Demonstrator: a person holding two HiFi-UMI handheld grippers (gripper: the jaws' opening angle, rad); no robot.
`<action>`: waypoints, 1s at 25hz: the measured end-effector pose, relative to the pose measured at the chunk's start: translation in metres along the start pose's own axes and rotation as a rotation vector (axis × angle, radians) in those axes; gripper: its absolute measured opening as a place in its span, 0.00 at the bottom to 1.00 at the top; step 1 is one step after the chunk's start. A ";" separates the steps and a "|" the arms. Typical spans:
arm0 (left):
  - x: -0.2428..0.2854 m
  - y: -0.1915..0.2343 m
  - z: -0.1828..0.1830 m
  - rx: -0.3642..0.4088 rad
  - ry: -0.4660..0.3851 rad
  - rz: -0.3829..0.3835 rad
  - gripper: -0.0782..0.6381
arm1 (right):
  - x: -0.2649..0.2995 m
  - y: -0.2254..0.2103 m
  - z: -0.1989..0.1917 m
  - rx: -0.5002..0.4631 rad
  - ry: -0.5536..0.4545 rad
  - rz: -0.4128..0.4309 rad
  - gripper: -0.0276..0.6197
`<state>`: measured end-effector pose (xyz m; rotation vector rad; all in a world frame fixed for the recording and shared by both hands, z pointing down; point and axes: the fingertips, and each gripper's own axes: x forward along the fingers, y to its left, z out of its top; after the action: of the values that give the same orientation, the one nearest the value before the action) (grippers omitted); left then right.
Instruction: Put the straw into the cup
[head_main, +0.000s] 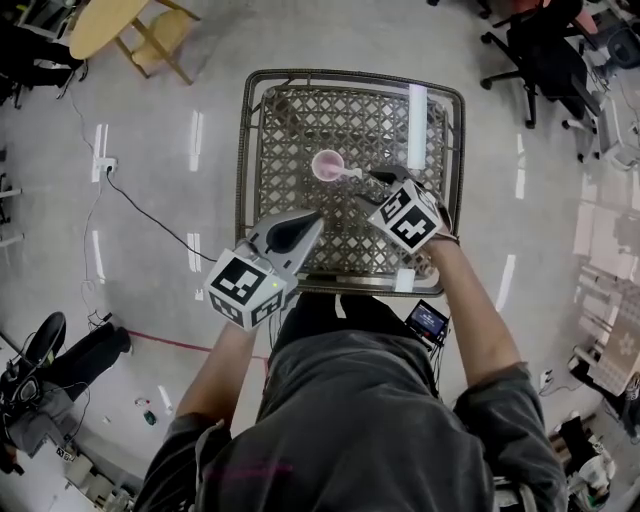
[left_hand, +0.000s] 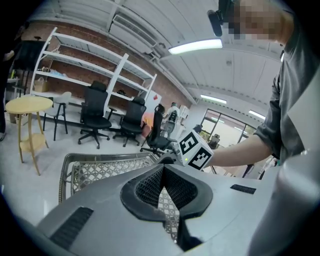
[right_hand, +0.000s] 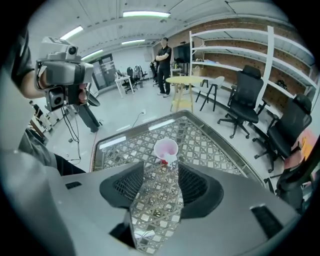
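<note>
A small pink cup (head_main: 326, 164) stands upright on the lattice-patterned table top (head_main: 290, 120), a little beyond its middle. A short white straw (head_main: 350, 174) leans out over the cup's right rim. In the right gripper view the cup (right_hand: 166, 148) shows just past the jaw tips, with the straw's white end and a red mark (right_hand: 166, 159) at its near rim. My right gripper (head_main: 383, 180) (right_hand: 161, 167) hovers just right of the cup, open, with only table between its pads. My left gripper (head_main: 305, 222) (left_hand: 162, 169) hangs over the table's near half, shut and holding nothing.
The table has a raised metal rim (head_main: 243, 150). A small lit screen (head_main: 428, 320) hangs by its near edge. A round wooden table (head_main: 105, 22) and black office chairs (head_main: 540, 55) stand around. Cables (head_main: 140, 210) cross the floor. A person (right_hand: 163, 50) stands far off.
</note>
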<state>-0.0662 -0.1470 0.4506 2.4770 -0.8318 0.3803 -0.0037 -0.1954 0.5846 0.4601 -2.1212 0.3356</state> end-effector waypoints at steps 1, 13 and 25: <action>0.000 -0.003 0.001 0.004 -0.001 0.000 0.12 | -0.004 0.002 -0.001 0.008 -0.010 0.002 0.32; -0.004 -0.029 0.009 0.052 -0.003 0.020 0.12 | -0.074 0.016 0.009 0.058 -0.189 -0.045 0.32; -0.016 -0.051 0.020 0.110 -0.013 0.033 0.12 | -0.145 0.050 0.029 0.103 -0.388 -0.027 0.10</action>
<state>-0.0444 -0.1144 0.4086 2.5715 -0.8803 0.4323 0.0277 -0.1342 0.4444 0.6561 -2.4777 0.3638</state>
